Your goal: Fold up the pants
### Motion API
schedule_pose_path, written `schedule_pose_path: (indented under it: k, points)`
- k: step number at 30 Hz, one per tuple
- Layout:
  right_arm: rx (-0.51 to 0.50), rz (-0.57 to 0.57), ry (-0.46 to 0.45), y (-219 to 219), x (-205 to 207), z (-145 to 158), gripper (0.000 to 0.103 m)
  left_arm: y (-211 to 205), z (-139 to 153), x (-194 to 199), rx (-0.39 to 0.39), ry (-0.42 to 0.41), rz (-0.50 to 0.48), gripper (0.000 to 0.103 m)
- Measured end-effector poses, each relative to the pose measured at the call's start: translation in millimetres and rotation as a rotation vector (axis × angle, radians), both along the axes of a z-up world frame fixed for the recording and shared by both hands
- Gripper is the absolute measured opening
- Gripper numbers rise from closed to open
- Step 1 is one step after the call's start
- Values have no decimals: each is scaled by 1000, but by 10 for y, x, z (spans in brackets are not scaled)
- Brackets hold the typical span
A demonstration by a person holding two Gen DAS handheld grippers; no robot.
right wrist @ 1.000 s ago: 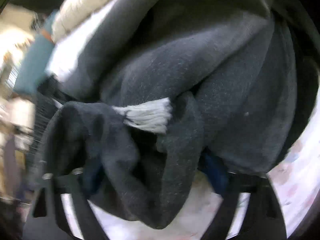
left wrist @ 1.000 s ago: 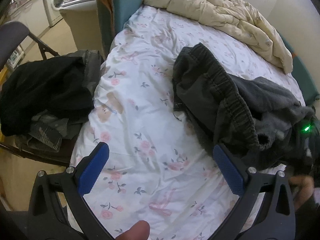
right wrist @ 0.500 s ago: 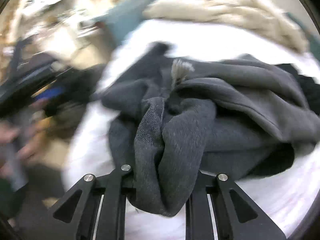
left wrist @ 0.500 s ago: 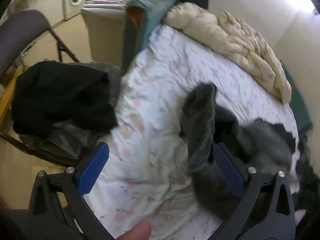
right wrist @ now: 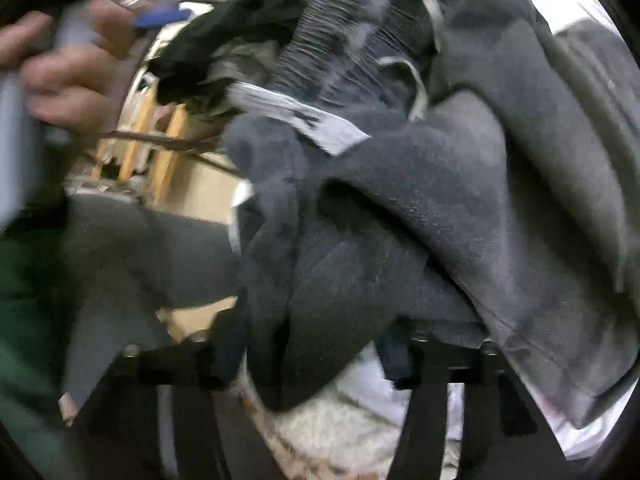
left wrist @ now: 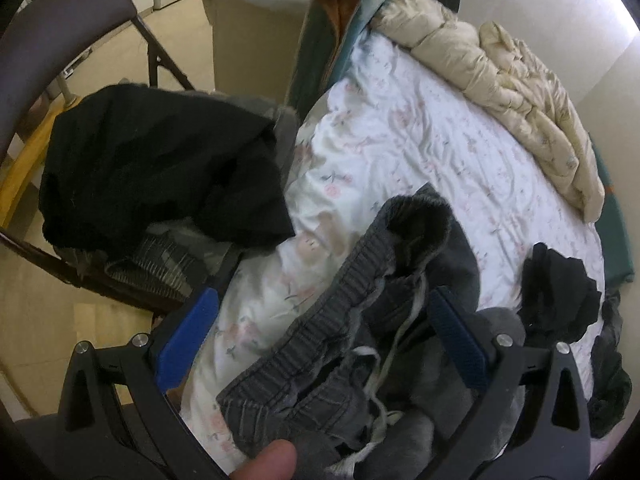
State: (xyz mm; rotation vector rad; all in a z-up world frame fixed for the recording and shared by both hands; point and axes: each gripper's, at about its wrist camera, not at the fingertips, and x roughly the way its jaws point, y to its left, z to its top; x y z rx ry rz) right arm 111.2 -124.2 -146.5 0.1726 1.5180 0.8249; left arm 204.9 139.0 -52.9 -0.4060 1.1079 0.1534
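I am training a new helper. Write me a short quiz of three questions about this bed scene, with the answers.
1. True or false: the left tongs are shut on the dark grey sweatpants.
2. Choose one. What lies heaped at the far end of the white floral bedsheet? A: a black coat. B: a cream quilt. C: a blue towel.
3. In a few words: on what does the pile of black clothing rest?

Key
1. False. The tongs stand wide open, and the ribbed waistband lies between their blue pads.
2. B, the cream quilt.
3. On the dark folding chair beside the bed.
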Motion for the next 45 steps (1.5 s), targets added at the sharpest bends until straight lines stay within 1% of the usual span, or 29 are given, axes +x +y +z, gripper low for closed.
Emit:
schedule_pose_path:
  k: [1,2,3,4,5,6,7,8,9,13,17,18,19,21,23,24,25,27,28,29,30,31,32,34,36,39,41,42,45]
  points:
    - [15,19,8,-50,-1,78,68,39,-35,-21,-2,14,7,103]
    - [41,48,12,-124,55,224,69,68,-58,-41,-9,24,15,103]
    - [63,67,0,-100,119,357,69,108,-94,-70,-21,37,21,103]
    - [79,79,-27,-182,176,485,73,142,-143,-120,-27,57,21,103]
    - [85,76,-75,-283,326,640,79,150,-172,-166,-25,67,20,103]
    - [77,62,-122,-261,479,704,82,169,-210,-225,-22,79,18,103]
    - [58,38,-181,-367,646,785,88,182,-263,-298,-16,102,18,103]
    - [18,-13,-247,-463,903,821,88,189,-305,-352,-15,117,20,103]
    - [-8,-48,-274,-493,1094,805,88,201,-354,-422,-16,132,23,103]
    - [-56,-157,-289,-608,1968,535,89,207,-506,-755,-41,209,67,103]
    - [-104,-210,-250,-493,2479,148,89,84,-468,-1157,-24,207,97,103]
    - [-120,-209,-239,-425,2608,50,89,63,-493,-1215,-32,220,102,103]
    - [-139,-217,-228,-383,2746,33,89,8,-559,-1306,-52,249,108,103]
    - [-157,-217,-197,-313,2898,-123,89,-121,-725,-1370,-83,310,96,103]
    - [-175,-206,-169,-242,2959,-291,88,-274,-917,-1337,-84,363,65,102]
    - [-185,-199,-147,-191,2962,-402,88,-320,-980,-1306,-87,368,67,101]
    - [-183,-184,-119,-138,2950,-507,88,-369,-1024,-1238,-78,345,57,99]
    - [-188,-136,-115,-71,2857,-603,67,-437,-1067,-1095,-43,314,14,78]
    - [-219,-113,-139,-18,2819,-652,42,-460,-1092,-1030,-36,314,-4,72]
    - [-242,-101,-170,4,2767,-661,26,-476,-1105,-1003,-44,315,-9,57]
    - [-223,-97,-179,-7,2726,-650,23,-495,-1117,-976,-65,313,-30,40]
    - [-192,-99,-197,-37,2686,-601,17,-529,-1125,-942,-64,309,-65,33]
    - [-167,-96,-226,-73,2638,-520,15,-544,-1125,-922,-68,302,-88,8]
    - [-130,-99,-275,-185,2536,-306,14,-527,-1073,-915,-86,292,-90,5]
    - [-99,-122,-329,-323,2439,-44,13,-493,-903,-925,-70,245,-89,3]
    - [-48,-145,-448,-546,2257,523,12,-376,-422,-910,-26,107,-75,3]
    - [-21,-144,-518,-638,2149,889,11,-278,-38,-815,29,-8,-66,3]
    - [-15,-147,-560,-694,2094,1083,11,-200,210,-727,47,-75,-55,3]
    - [13,-202,-666,-866,2034,1609,11,-74,660,-440,75,-177,-57,3]
